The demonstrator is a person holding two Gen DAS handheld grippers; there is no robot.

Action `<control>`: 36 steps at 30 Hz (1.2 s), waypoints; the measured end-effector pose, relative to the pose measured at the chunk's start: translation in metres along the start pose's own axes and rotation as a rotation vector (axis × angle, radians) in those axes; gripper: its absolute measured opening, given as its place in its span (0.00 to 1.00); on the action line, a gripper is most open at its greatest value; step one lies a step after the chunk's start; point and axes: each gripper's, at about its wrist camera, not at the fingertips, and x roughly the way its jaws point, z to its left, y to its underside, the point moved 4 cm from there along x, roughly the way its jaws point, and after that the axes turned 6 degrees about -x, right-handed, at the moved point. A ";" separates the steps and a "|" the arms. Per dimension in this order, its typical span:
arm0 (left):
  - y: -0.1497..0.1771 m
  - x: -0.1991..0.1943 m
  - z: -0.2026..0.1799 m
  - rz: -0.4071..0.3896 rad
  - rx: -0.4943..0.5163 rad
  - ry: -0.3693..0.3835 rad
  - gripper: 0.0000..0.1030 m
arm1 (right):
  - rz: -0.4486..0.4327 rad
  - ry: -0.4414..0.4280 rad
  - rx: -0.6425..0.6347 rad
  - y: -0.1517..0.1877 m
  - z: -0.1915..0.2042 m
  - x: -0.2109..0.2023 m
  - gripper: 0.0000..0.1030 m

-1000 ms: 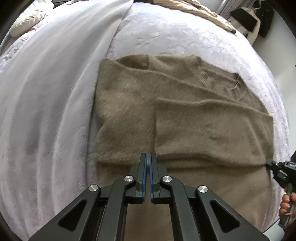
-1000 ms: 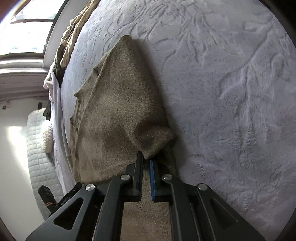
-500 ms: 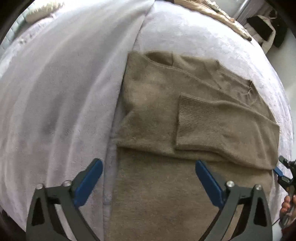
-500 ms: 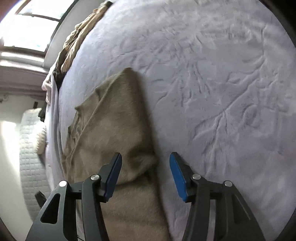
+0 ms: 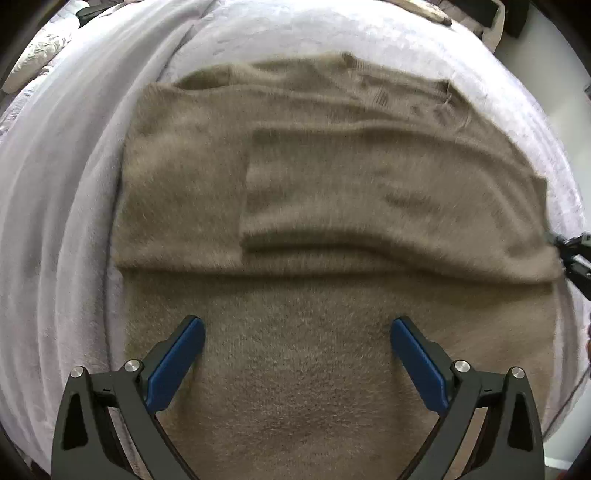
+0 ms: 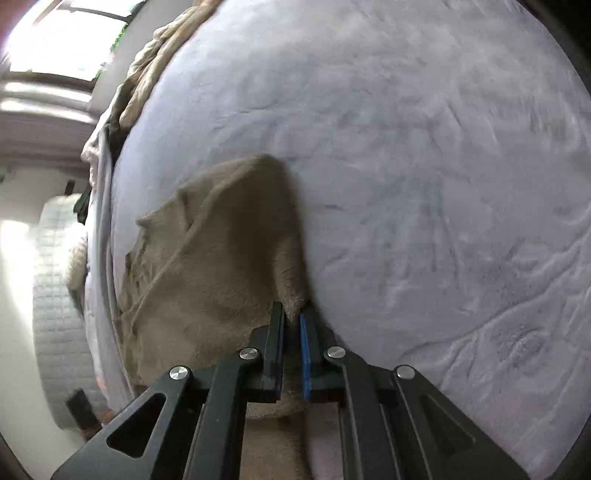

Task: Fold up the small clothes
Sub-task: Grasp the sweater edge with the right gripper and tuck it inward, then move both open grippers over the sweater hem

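Note:
A tan fuzzy sweater (image 5: 332, 192) lies on the pale bed cover (image 5: 55, 184), sleeves folded across the body. My left gripper (image 5: 297, 328) is open and empty, hovering over the sweater's lower body. My right gripper (image 6: 291, 314) is shut on the sweater's right edge (image 6: 295, 301), with tan cloth pinched between the blue pads. The sweater also shows in the right wrist view (image 6: 214, 258). The right gripper's tip shows at the right edge of the left wrist view (image 5: 572, 251).
A crumpled beige blanket (image 6: 147, 70) lies along the bed's far edge near a bright window. A quilted white surface (image 6: 55, 295) sits beside the bed. Dark clothes (image 5: 495, 18) hang at the far right.
Both grippers opened half a second ago. Since then the left gripper stayed open and moved closer over the sweater; the right gripper shut again on the sweater's edge.

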 end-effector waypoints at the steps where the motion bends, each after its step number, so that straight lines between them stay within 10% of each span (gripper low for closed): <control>1: 0.001 0.001 0.000 -0.007 0.000 -0.007 0.98 | -0.010 -0.023 0.018 0.002 -0.002 -0.002 0.08; 6: 0.003 0.002 0.005 0.011 -0.004 0.002 0.98 | -0.024 -0.164 0.120 0.026 -0.014 -0.014 0.42; 14: -0.003 -0.015 0.014 0.022 -0.004 0.027 0.98 | 0.006 -0.098 0.128 0.050 -0.020 -0.012 0.23; 36: 0.045 -0.086 0.018 0.060 0.041 0.055 0.98 | 0.118 0.039 -0.072 0.162 0.083 -0.051 0.76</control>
